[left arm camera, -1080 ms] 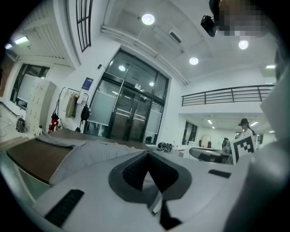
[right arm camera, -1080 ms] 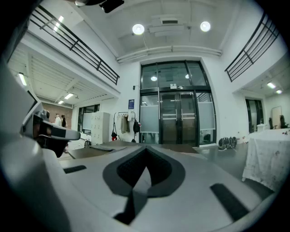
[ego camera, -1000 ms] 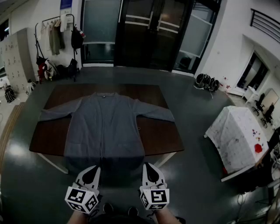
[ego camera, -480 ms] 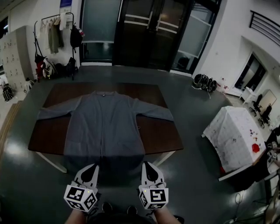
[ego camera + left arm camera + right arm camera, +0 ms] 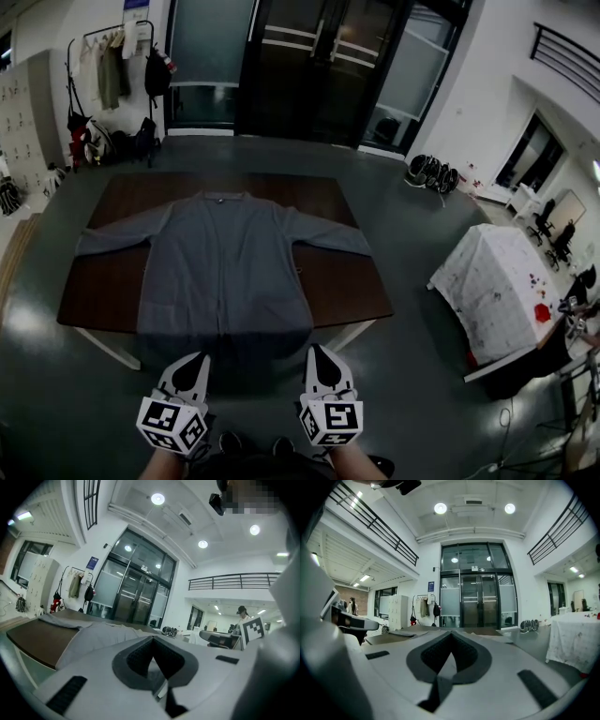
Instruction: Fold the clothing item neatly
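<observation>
You hold the left tongs (image 5: 199, 359) and right tongs (image 5: 320, 352) pressed together, empty, side by side, short of the cardigan (image 5: 225, 262) spread flat on the surface (image 5: 349, 286) just ahead, likely poised for its near hem.

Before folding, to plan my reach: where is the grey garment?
Head view, centre-left: grey garment spread on the brown table, hem overhanging its near edge.
</observation>
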The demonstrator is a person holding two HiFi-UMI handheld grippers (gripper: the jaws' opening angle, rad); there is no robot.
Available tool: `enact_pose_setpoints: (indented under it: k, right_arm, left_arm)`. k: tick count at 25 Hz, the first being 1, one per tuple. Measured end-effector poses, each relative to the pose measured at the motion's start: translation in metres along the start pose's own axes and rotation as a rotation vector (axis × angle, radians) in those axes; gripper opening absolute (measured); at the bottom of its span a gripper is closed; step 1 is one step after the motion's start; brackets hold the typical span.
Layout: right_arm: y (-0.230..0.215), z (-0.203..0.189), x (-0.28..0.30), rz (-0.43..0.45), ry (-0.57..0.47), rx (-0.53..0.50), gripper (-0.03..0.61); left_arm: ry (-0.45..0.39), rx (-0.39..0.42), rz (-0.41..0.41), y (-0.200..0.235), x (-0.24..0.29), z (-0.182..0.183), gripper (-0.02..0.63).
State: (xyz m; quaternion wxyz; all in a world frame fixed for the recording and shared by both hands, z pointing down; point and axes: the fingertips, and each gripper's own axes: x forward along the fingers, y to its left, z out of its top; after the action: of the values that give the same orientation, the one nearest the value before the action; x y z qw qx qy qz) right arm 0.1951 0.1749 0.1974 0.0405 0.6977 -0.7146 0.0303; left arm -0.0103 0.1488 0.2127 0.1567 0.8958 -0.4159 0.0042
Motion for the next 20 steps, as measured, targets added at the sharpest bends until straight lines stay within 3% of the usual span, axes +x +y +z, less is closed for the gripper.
enact_pose_setpoints:
  k: [10, 15, 20]
  right_arm:
    - [-0.020, -0.010, -0.013, -0.117, -0.040, 0.128, -0.012]
    - [-0.058, -0.011, -0.012, -0.179, -0.055, 0.148, -0.012]
    - [-0.099, -0.015, 0.008, -0.171, -0.069, 0.161, -0.012]
  left_arm:
    - [0.015, 0.005, -0.085, 0.007, 0.002, -0.014, 0.008]
    - [0.031, -0.016, -0.068, 0.007, 0.012, -0.020, 0.008]
    - [0.030, 0.005, -0.029, -0.006, 0.038, -0.025, 0.008]
